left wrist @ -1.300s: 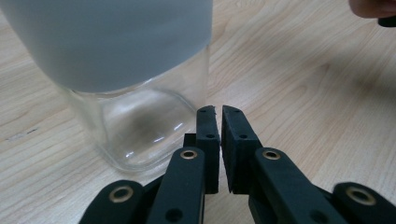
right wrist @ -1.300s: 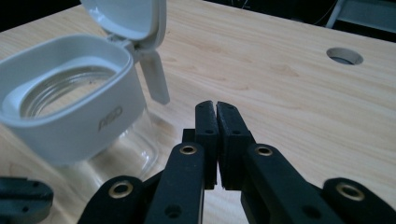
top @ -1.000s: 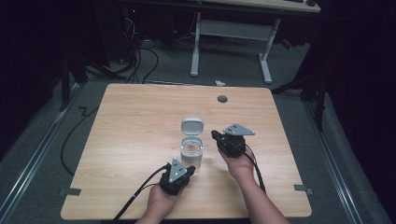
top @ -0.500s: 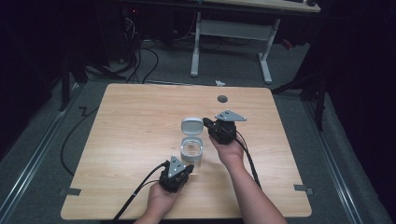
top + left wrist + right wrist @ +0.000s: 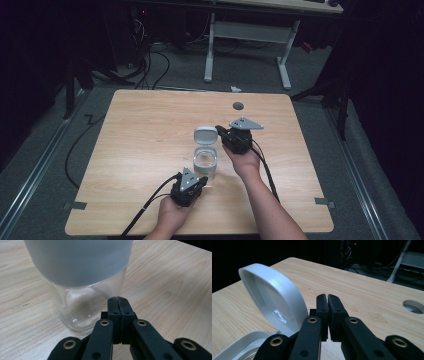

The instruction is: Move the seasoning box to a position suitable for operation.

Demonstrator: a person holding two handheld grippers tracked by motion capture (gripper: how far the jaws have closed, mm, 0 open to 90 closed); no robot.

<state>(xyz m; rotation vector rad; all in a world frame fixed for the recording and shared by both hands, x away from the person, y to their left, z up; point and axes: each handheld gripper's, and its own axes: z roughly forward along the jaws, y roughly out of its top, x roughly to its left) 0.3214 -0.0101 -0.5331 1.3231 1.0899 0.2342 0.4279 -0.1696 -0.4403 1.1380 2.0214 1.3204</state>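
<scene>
A clear glass jar [image 5: 205, 163] with a grey-white collar stands near the middle of the wooden table [image 5: 140, 135]. Its hinged white lid [image 5: 205, 135] is flipped up and back. My left gripper [image 5: 196, 184] sits just in front of the jar, jaws shut with nothing between them; the left gripper view has its tips [image 5: 117, 299] right against the jar's glass wall [image 5: 82, 307]. My right gripper [image 5: 221, 131] is beside the raised lid on its right, jaws shut and empty. The lid [image 5: 274, 300] stands just left of its tips [image 5: 327, 297].
A round cable hole [image 5: 238, 105] lies in the table's far right part. A white desk frame [image 5: 245, 40] and cables stand on the floor beyond the far edge. Tape marks [image 5: 322, 202] sit at the near corners.
My right gripper has moved from the right of the jar forward and left, up to the lid's side. The left gripper has stayed in front of the jar.
</scene>
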